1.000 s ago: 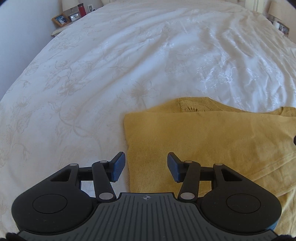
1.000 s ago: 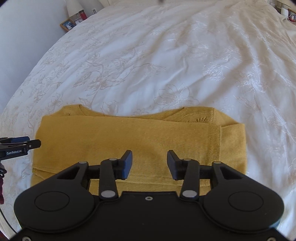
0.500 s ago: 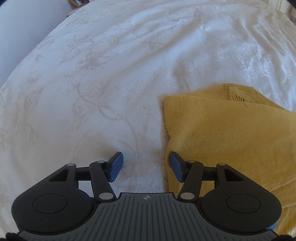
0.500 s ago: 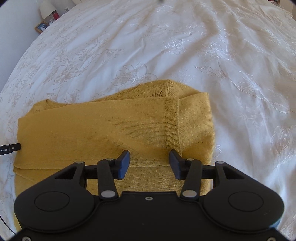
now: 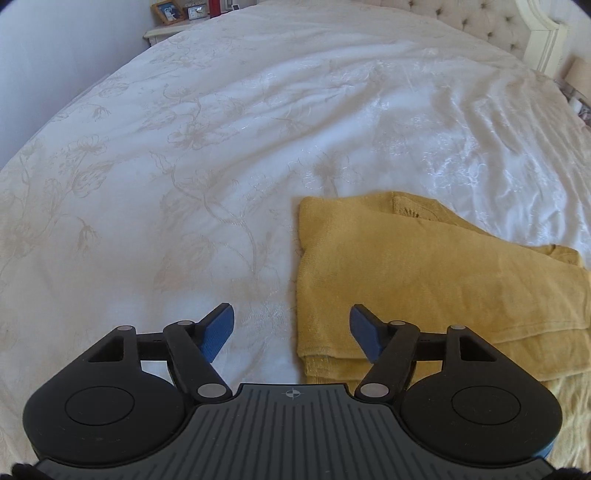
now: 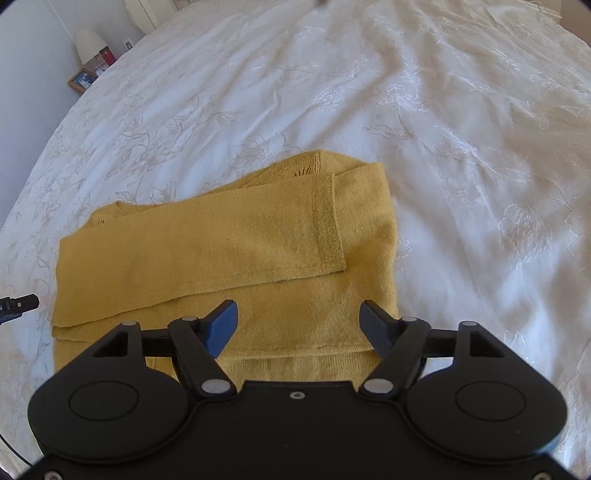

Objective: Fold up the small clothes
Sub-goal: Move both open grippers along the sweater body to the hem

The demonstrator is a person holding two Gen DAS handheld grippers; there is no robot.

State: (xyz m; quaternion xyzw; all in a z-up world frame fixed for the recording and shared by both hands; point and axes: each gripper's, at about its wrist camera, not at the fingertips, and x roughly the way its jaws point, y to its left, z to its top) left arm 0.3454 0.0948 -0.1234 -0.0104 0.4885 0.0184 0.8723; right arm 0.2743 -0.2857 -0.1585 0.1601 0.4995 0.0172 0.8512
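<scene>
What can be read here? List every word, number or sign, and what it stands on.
No readable words.
Crosshair sign, no text: on the left gripper, whose jaws have just been opening, gripping nothing, above the sweater edge.
Label on that gripper, at the right wrist view's left edge: cut off, unreadable.
Clock on the nightstand: too small.

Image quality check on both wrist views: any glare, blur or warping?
Left wrist view: sharp, heavy fisheye bowing at the edges; sunlight glares on the bedspread right of centre, yellow sweater evenly lit. Right wrist view: same warping, dark vignette corners, sheen on the bedspread's creases at upper right, sweater knit crisp; the lamp at the top left corner looks soft.
</scene>
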